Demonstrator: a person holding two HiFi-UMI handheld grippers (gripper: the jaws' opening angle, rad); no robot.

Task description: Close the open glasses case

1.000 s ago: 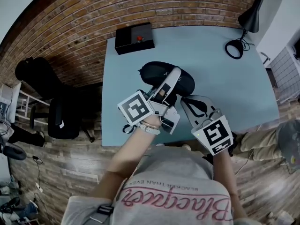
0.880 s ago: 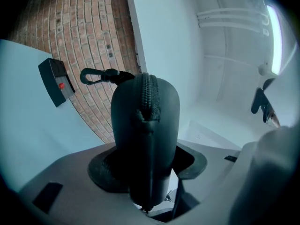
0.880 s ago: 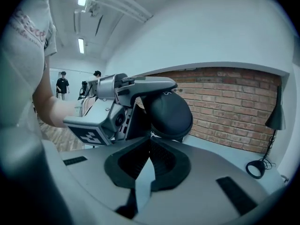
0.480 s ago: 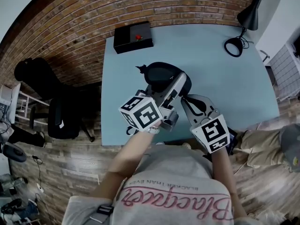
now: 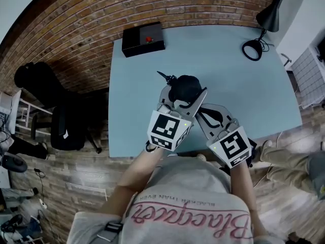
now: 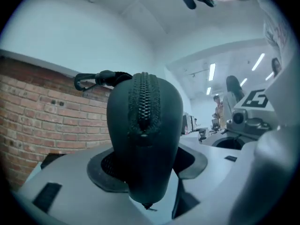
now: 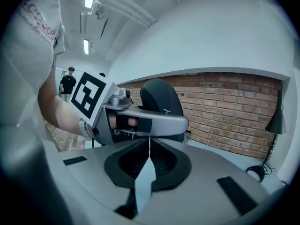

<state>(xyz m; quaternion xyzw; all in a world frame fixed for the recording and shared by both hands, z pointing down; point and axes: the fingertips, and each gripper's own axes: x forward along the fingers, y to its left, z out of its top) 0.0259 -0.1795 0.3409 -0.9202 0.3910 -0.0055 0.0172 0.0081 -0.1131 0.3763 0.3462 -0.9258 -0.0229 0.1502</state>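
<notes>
The left gripper [image 6: 146, 175] pinches the rounded black zip-edged glasses case [image 6: 143, 125], upended near the front edge of the blue table [image 5: 233, 80]. The right gripper [image 7: 149, 159], pressed together and empty, sits just beside.

Black box [image 5: 143, 39] on blue table [image 5: 233, 90] — desk lamp [image 5: 269, 18], office chair [image 5: 66, 128]

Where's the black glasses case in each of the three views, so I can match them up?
Head view: glasses case at picture centre.
Left gripper view: centre, large, zipper toward camera.
Right gripper view: above centre, slightly left.
Shared landmark: brick wall.
</notes>
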